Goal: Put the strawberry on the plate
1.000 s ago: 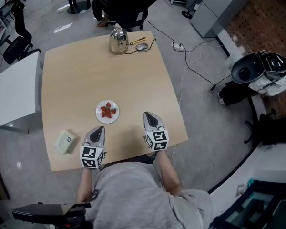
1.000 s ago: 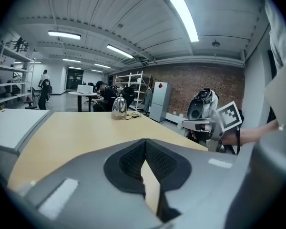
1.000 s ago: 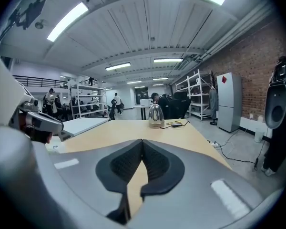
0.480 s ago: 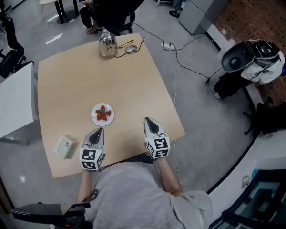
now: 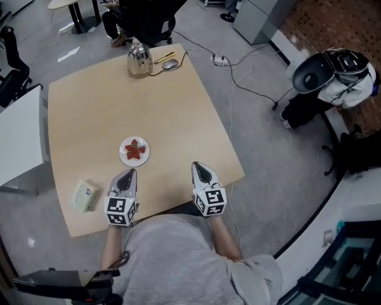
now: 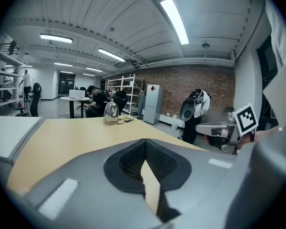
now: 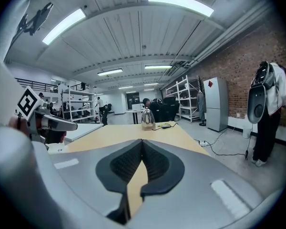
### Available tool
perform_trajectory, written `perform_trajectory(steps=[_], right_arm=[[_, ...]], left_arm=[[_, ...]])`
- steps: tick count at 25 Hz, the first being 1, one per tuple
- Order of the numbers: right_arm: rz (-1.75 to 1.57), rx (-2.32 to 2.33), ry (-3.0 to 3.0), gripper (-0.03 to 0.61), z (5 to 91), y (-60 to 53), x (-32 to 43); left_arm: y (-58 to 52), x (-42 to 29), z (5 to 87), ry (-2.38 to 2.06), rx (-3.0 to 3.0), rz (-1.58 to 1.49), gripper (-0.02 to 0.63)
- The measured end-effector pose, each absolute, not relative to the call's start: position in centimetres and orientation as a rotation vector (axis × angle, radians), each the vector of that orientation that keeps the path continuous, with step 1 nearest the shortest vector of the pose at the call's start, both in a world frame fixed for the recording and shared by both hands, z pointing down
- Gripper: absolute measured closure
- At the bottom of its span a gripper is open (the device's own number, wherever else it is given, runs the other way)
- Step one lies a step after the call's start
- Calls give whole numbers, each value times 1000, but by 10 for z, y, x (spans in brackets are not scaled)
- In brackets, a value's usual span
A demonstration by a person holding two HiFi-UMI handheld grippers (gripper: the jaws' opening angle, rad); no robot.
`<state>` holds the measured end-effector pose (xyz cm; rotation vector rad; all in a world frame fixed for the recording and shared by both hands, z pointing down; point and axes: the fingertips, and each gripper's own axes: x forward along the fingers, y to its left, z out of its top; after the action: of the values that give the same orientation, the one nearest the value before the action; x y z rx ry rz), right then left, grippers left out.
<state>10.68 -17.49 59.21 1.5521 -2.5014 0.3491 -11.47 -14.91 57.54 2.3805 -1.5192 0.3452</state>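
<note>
A red strawberry (image 5: 134,149) lies on a small white plate (image 5: 143,157) on the wooden table (image 5: 127,107), seen in the head view. My left gripper (image 5: 128,173) rests just below the plate near the table's front edge, jaws shut with nothing between them. To its right, my right gripper (image 5: 199,168) is also shut and empty. In the left gripper view the left gripper (image 6: 144,152) has its pads meeting at the tip. The right gripper (image 7: 142,149) looks the same in the right gripper view. Neither gripper view shows the plate.
A pale green box (image 5: 84,196) lies at the table's front left. A metal kettle (image 5: 139,60), a mouse (image 5: 170,63) and a pen sit at the far edge. A white table (image 5: 9,138) stands at the left; cables (image 5: 241,88) run over the floor on the right.
Both grippers stay at the front edge, shut. The head view has drifted, so the table and plate sit slightly further left and up in the picture.
</note>
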Motion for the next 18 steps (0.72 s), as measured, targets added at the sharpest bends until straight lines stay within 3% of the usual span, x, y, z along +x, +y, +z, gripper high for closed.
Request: perform_trajectory(steps=[18], right_arm=[[348,1522,-2510,572,594,-165,99]], left_arm=[[-137,-119,574,-1538,2379,354,594]])
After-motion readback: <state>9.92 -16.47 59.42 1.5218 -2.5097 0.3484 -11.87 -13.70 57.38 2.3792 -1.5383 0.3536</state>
